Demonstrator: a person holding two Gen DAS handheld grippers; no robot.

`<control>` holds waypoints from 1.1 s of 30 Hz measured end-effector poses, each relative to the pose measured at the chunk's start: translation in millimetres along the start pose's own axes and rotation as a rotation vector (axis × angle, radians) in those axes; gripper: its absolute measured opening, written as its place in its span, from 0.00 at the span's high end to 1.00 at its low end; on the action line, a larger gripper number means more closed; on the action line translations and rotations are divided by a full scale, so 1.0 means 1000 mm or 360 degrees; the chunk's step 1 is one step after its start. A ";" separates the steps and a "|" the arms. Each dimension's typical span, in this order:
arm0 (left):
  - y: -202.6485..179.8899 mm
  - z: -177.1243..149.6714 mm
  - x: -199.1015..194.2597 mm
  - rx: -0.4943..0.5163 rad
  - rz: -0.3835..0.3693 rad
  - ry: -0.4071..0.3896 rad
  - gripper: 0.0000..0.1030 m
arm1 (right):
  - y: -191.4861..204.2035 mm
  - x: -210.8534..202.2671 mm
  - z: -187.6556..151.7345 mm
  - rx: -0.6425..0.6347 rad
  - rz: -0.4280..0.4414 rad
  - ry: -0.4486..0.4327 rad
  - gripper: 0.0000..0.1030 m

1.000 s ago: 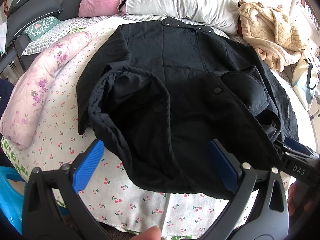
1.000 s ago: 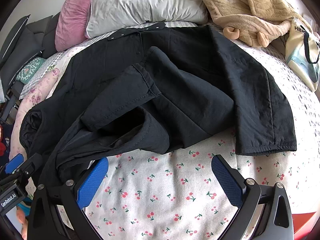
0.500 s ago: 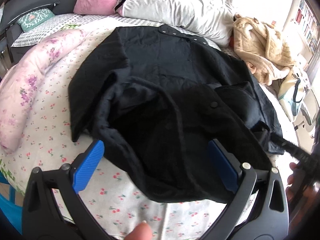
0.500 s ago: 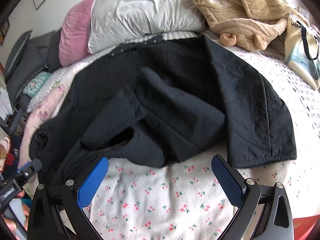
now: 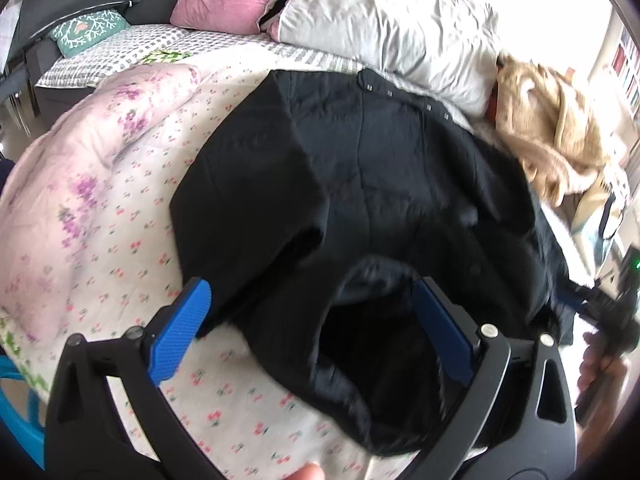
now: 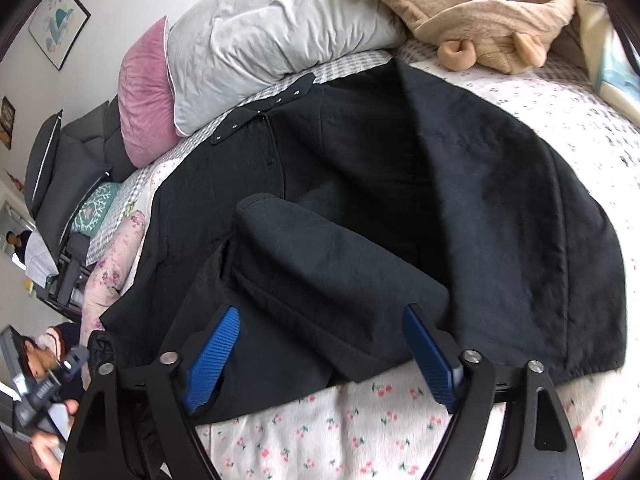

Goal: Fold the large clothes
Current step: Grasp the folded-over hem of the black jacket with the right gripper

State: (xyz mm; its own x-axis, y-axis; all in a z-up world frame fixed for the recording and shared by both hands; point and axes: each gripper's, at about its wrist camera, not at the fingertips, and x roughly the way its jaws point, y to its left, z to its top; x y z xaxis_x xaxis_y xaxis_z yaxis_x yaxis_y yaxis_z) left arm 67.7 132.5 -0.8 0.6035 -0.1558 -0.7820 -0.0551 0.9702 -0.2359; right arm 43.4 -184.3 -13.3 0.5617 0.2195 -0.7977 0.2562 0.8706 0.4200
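A large black quilted jacket (image 5: 380, 184) lies spread on the cherry-print bed sheet (image 5: 120, 264), collar toward the pillows. It also shows in the right wrist view (image 6: 460, 208), with one sleeve (image 6: 328, 264) folded across its front. My left gripper (image 5: 316, 312) is open, its blue pads straddling the rumpled near hem and cuff. My right gripper (image 6: 320, 340) is open over the near hem, with the folded sleeve end between its blue pads. Neither gripper holds cloth.
A grey pillow (image 6: 272, 28) and a pink pillow (image 6: 146, 92) lie at the head of the bed. A beige fleece garment (image 6: 480, 12) sits at the far right, beside a tote bag (image 6: 612, 60). A floral pink quilt (image 5: 80, 160) lies along the left side.
Both grippers have moved forward over the jacket's near edge; the hem and sleeve now sit between the pads. The right gripper's jaws stand slightly narrower than before.
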 end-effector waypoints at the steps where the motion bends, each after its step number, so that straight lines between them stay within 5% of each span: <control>1: 0.000 0.001 0.003 -0.0002 -0.0012 -0.0002 0.03 | 0.001 0.004 0.001 -0.0022 -0.0008 -0.0002 0.23; 5: -0.001 -0.003 0.032 -0.0036 -0.0101 0.0103 0.22 | 0.003 0.028 0.005 -0.0088 -0.0046 0.0014 0.34; 7: 0.000 -0.007 0.044 -0.0066 -0.0129 0.0156 0.51 | 0.002 0.042 0.004 -0.0092 -0.0070 0.0032 0.46; 10: 0.006 -0.014 0.055 -0.0097 -0.0088 0.0205 0.85 | 0.000 0.058 0.001 -0.0089 -0.0081 0.0063 0.79; 11: 0.009 -0.016 0.053 -0.0112 -0.0095 0.0208 0.88 | -0.001 0.059 -0.001 -0.0081 -0.0081 0.0055 0.94; 15: 0.021 -0.027 0.031 -0.0076 -0.0113 0.0144 0.94 | -0.009 0.038 -0.008 -0.0003 -0.0052 -0.0047 0.97; 21: 0.058 -0.048 -0.006 -0.0064 -0.0065 0.0167 0.95 | -0.021 -0.047 -0.025 0.0014 -0.0030 -0.0268 0.98; 26: 0.053 -0.065 -0.029 0.0111 -0.0057 0.0318 0.93 | -0.041 -0.061 -0.025 0.0081 -0.0160 -0.0118 0.86; 27: 0.051 -0.065 -0.035 0.0119 -0.0069 0.0324 0.84 | -0.042 -0.059 -0.022 0.0097 -0.0173 -0.0078 0.85; 29: 0.049 -0.061 -0.050 0.0105 -0.0130 0.0284 0.50 | -0.041 -0.053 -0.016 0.0110 -0.0179 0.0019 0.85; 30: 0.049 -0.055 -0.060 0.0084 -0.0165 0.0232 0.23 | -0.037 -0.048 -0.011 0.0117 -0.0163 0.0057 0.85; 31: 0.048 -0.050 -0.068 0.0077 -0.0185 0.0154 0.13 | -0.034 -0.044 -0.006 0.0121 -0.0148 0.0085 0.85; 33: 0.041 -0.042 -0.071 0.0100 -0.0148 0.0072 0.13 | -0.022 -0.033 0.006 0.0118 -0.0140 0.0131 0.74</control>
State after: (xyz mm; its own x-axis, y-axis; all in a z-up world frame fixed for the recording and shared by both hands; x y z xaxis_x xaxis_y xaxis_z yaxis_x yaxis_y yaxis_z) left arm -10.4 175.6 20.9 0.5671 -0.2524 -0.7840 0.0504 0.9607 -0.2728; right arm 23.5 -213.4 6.1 0.4691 0.1820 -0.8642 0.3604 0.8539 0.3754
